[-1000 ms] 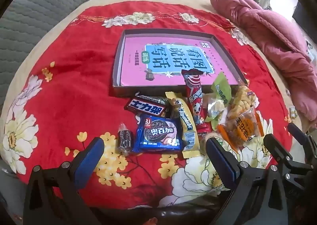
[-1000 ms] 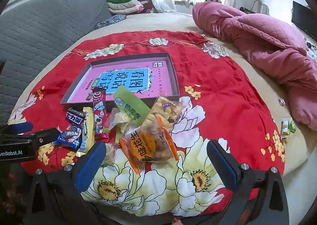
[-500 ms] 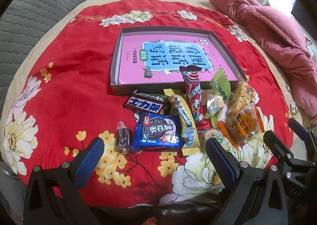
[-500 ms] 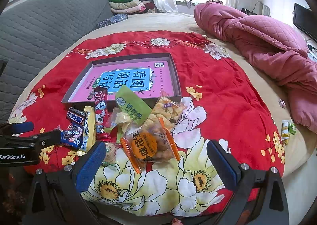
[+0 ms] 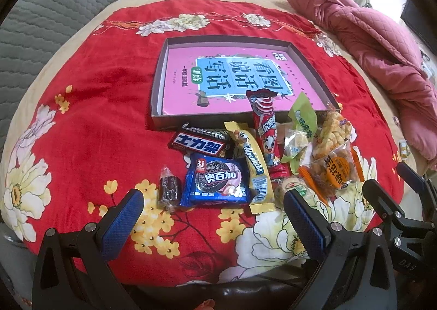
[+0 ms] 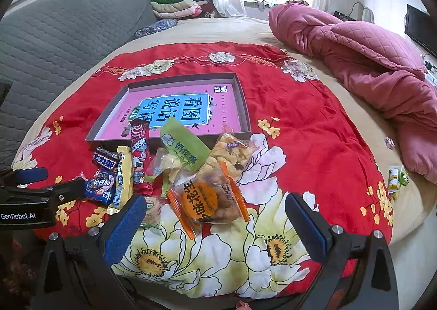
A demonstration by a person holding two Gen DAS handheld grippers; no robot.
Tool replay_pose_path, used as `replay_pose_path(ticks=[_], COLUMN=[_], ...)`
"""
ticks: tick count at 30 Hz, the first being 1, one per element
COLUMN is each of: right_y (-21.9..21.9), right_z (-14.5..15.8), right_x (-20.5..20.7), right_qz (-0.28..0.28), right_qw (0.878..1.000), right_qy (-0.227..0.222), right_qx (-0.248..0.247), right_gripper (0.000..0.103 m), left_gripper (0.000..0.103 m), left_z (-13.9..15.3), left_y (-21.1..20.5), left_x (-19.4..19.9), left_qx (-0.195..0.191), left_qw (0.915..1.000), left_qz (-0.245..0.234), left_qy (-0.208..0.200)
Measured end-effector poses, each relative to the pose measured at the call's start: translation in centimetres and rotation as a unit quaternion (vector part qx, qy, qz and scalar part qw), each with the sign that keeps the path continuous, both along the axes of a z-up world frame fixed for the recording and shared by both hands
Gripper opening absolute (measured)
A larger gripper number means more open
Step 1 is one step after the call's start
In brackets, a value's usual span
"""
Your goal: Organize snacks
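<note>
A heap of snacks lies on the red flowered cloth (image 5: pixel 95 124) in front of a shallow box (image 5: pixel 161 121) that holds a pink book (image 5: pixel 232 80). In the heap are a blue cookie pack (image 5: pixel 217 183), a dark chocolate bar (image 5: pixel 198 143), a small dark candy (image 5: pixel 168 190), a yellow bar (image 5: pixel 255 162), a red tube (image 5: pixel 265 130), a green pack (image 6: pixel 185 146) and an orange-edged pastry bag (image 6: pixel 207 200). My left gripper (image 5: pixel 213 210) is open just short of the cookie pack. My right gripper (image 6: pixel 213 213) is open around the pastry bag's near end, not touching it.
A pink quilt (image 6: pixel 355 59) is bunched at the right of the bed. A grey padded headboard (image 6: pixel 62 34) stands on the left. Small packets (image 6: pixel 397 176) lie near the bed's right edge. Folded clothes (image 6: pixel 177 4) are stacked at the back.
Both grippers have drifted slightly forward toward the snack heap and stay open. The snacks themselves have not moved.
</note>
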State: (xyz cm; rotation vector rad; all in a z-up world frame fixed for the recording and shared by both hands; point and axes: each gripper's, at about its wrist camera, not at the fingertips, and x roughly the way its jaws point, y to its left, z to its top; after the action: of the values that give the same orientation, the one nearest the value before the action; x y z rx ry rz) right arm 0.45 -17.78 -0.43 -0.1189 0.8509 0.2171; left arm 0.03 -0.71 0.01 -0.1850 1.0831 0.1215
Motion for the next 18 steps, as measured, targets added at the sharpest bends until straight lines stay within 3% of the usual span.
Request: replay_pose_path(ticks=[18], right_y=[-0.1], right_z=[-0.09], right_x=[0.11], right_qz=[0.001], right_qw=[1.0], right_qy=[0.003], right_qx=[0.002], right_gripper=[0.102], left_gripper=[0.102], left_z=[0.15], left_y=[-0.34], left_x=[-0.04], left_qx=[0.0], left_qw=[1.0], left_qz=[-0.002], left_qy=[0.0])
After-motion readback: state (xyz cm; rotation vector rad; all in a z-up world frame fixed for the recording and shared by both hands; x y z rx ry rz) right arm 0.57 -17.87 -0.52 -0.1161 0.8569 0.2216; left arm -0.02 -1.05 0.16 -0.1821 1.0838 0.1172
